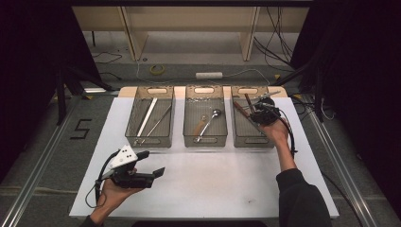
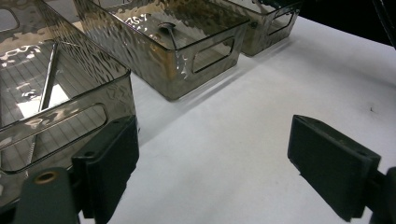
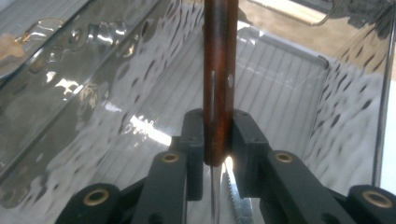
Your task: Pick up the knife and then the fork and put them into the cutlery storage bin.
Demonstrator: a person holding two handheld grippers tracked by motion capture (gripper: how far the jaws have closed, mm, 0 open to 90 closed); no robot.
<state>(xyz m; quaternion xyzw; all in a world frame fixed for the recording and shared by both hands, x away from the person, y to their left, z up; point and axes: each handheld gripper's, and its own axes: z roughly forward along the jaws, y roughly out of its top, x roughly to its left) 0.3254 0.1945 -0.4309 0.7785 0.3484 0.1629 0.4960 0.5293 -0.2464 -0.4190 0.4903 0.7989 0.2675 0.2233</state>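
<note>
1. Table (image 1: 203, 189): white top, most of the near half bare. Three clear, ripple-walled bins stand in a row across the far half, each with handle slots in its end walls.
2. Left bin (image 1: 150, 116): holds a long pale strip and a thin metal rod, both lying lengthwise and at a slant. In the left gripper view its near wall stands just beyond the left jaw.
3. Middle bin (image 1: 204, 120): holds a metal spoon (image 1: 208, 124), bowl toward the far end, handle toward the near wall.
4. Right bin (image 1: 251, 125): the right hand (image 1: 275, 132) reaches over it from the near right side; a sleeve covers the forearm.
5. Left hand-held gripper (image 1: 153, 163): held in the left hand low over the near left part of the table, pointing toward the right. Jaws stand wide apart with nothing between them; bare table shows in the gap.
6. Right hand-held gripper (image 3: 217, 140): inside the right bin, jaws narrow and clamped on the knife.
7. Knife (image 3: 218, 70): brown wooden handle with pale rivets, gripped near its blade end. The handle runs up and away from the jaws over the ribbed bin floor; the serrated blade (image 3: 233, 198) shows below, between the gripper's arms. In the high view the handle lies aslant along the bin's left side.
</note>
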